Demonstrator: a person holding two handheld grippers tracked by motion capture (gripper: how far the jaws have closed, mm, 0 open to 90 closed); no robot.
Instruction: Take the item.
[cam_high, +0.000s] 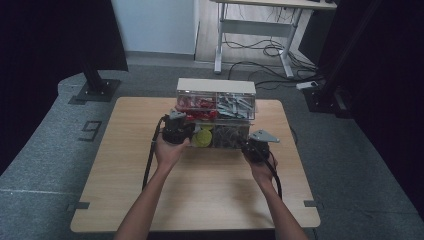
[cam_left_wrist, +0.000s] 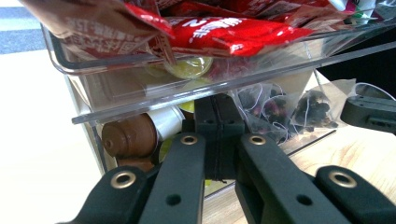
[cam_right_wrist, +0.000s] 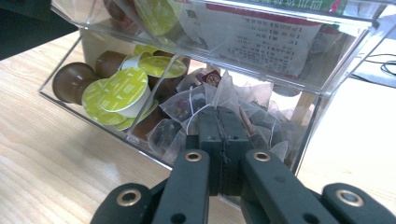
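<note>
**A:** On the wooden tabletop (cam_high: 200, 195), toward its far edge: a clear acrylic two-tier organizer (cam_high: 216, 107). Where are the grippers?

**B:** Both at the lower tier's front. Left gripper (cam_left_wrist: 218, 140) has jaws pressed together, nothing between them, tips right at the clear front wall. Right gripper (cam_right_wrist: 219, 135) same: jaws together, empty, tips against the lower drawer's front.

**A:** Contents?

**B:** Upper tier: red snack packets (cam_left_wrist: 233, 30) on the left side, grey-white sachets (cam_high: 234, 106) on the right. Lower tier: coffee capsules (cam_right_wrist: 119, 88), brown bodies with lime-green lids, on the left; mesh tea bags (cam_right_wrist: 201, 109) on the right, dark dried stuff inside.

**A:** Hands?

**B:** High view: left hand (cam_high: 169, 150) by the capsule compartment, right hand (cam_high: 261, 162) at the organizer's front right corner. Can't tell if the tips actually touch the acrylic.
</note>
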